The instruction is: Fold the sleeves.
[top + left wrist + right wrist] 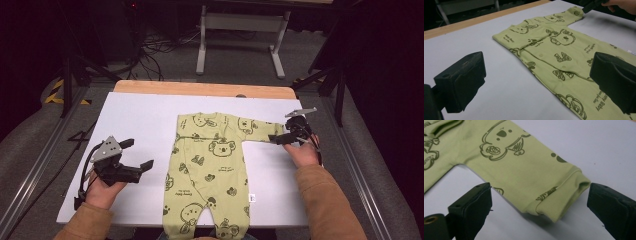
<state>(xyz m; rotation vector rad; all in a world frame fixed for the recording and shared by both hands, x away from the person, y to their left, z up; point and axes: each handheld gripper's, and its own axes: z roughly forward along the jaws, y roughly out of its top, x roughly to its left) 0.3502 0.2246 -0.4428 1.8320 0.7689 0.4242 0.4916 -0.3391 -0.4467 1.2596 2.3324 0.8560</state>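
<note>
where a white table top (145, 125) with a wooden far edge carries the lot, a light green baby romper (210, 170) printed with koalas lies flat at its middle, feet toward the person, one sleeve (260, 131) stretched out to the right. the left gripper (137, 154) rests in the hand to the left of the romper, well apart from it, jaws wide and empty. the right gripper (280, 138) sits at the sleeve cuff (560, 200), jaws spread on either side of it, not pressing it.
</note>
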